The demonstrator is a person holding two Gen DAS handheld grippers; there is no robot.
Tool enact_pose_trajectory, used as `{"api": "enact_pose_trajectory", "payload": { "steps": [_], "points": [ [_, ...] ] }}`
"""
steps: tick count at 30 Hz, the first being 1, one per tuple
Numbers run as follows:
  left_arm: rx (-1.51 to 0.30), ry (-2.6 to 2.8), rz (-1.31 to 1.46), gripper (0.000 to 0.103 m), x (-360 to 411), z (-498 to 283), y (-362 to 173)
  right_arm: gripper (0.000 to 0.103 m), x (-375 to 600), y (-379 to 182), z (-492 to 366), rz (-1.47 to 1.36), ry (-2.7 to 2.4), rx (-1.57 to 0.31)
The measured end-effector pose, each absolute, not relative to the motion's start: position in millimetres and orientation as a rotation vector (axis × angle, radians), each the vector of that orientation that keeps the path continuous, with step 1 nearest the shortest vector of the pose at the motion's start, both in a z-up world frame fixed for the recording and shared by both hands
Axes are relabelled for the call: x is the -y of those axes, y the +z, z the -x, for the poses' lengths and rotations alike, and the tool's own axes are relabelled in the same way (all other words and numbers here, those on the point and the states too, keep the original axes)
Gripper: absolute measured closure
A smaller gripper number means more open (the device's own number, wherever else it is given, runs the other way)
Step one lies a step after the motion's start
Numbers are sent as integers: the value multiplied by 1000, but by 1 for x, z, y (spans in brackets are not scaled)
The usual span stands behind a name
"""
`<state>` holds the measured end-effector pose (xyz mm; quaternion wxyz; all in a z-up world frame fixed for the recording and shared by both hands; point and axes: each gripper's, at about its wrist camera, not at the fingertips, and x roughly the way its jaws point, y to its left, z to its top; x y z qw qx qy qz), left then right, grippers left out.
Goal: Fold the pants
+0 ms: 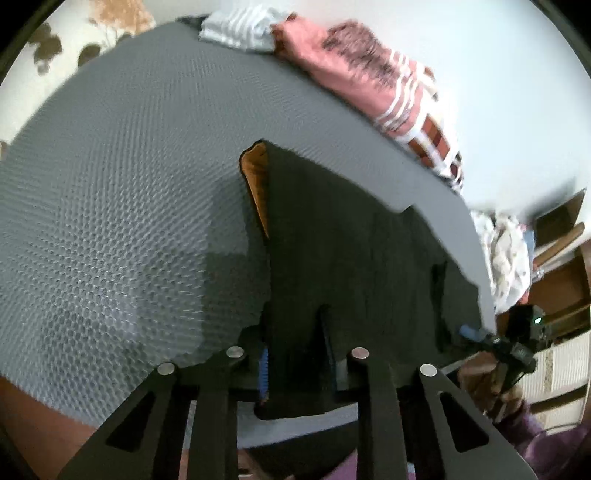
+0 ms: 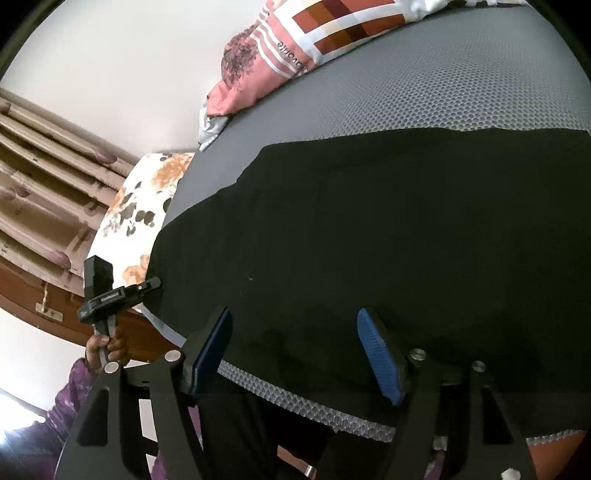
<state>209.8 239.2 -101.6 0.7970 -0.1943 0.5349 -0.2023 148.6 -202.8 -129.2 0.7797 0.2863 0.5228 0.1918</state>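
Black pants (image 1: pixel 343 240) with an orange inner lining (image 1: pixel 256 184) lie on a grey honeycomb-textured mattress (image 1: pixel 129 166). My left gripper (image 1: pixel 295 369) is shut on the near edge of the pants, the cloth draped between its fingers. In the right wrist view the pants (image 2: pixel 369 229) spread wide across the mattress (image 2: pixel 424 88), with the edge hanging over the near side. My right gripper (image 2: pixel 299 354) is open, its blue pads (image 2: pixel 378 354) just above the pants' near edge. The left gripper (image 2: pixel 122 291) shows at the far left of that view, at the pants' corner.
A pink striped pillow (image 1: pixel 369 70) and a striped cloth (image 1: pixel 240 29) lie at the mattress's far side. A floral sheet (image 2: pixel 140 206) and curtains (image 2: pixel 44 166) are at left. Wooden furniture (image 1: pixel 561 258) and a pale bundle (image 1: pixel 509 254) stand to the right.
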Motion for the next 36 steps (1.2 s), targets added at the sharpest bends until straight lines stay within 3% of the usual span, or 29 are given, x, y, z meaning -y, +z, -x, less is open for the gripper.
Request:
{"api": "enact_pose_trajectory", "payload": {
  "steps": [4,9,10,15,16,18,20,21,22,24,29,36],
  "points": [
    [-1093,-520,440,84,-198,-193,-55,35,214,-130,-148,-683,422,-1109],
    [-1042,-793,438,85,-66,-176,0,34,245,-134,-145,-899,463,-1050],
    [-1039,-844,442,99,-44,-175,2,34,254,-136,-144,-962,473,-1037],
    [-1080,-1099,342,100,109,-174,-19,32,304,-150,-137,-1269,504,-955],
    [-1075,-1130,325,97,126,-173,-24,27,312,-152,-135,-1296,497,-947],
    [-1103,-1081,174,91,156,-170,-30,27,322,-154,-133,-1312,492,-946],
    [-1126,-1085,159,85,159,-170,-29,27,327,-154,-133,-1321,508,-937],
    [-1110,-1068,164,72,152,-171,-27,26,328,-152,-135,-1308,503,-939],
    [-1081,-1017,145,53,142,-170,-23,26,328,-151,-136,-1268,467,-948],
    [-1007,-937,139,38,112,-164,-19,26,331,-147,-143,-1209,428,-953],
    [-953,-805,191,37,39,-153,-39,24,319,-132,-171,-968,407,-1015],
    [-1040,-669,181,37,-8,-142,-101,25,278,-143,-214,-683,426,-1084]
  ]
}}
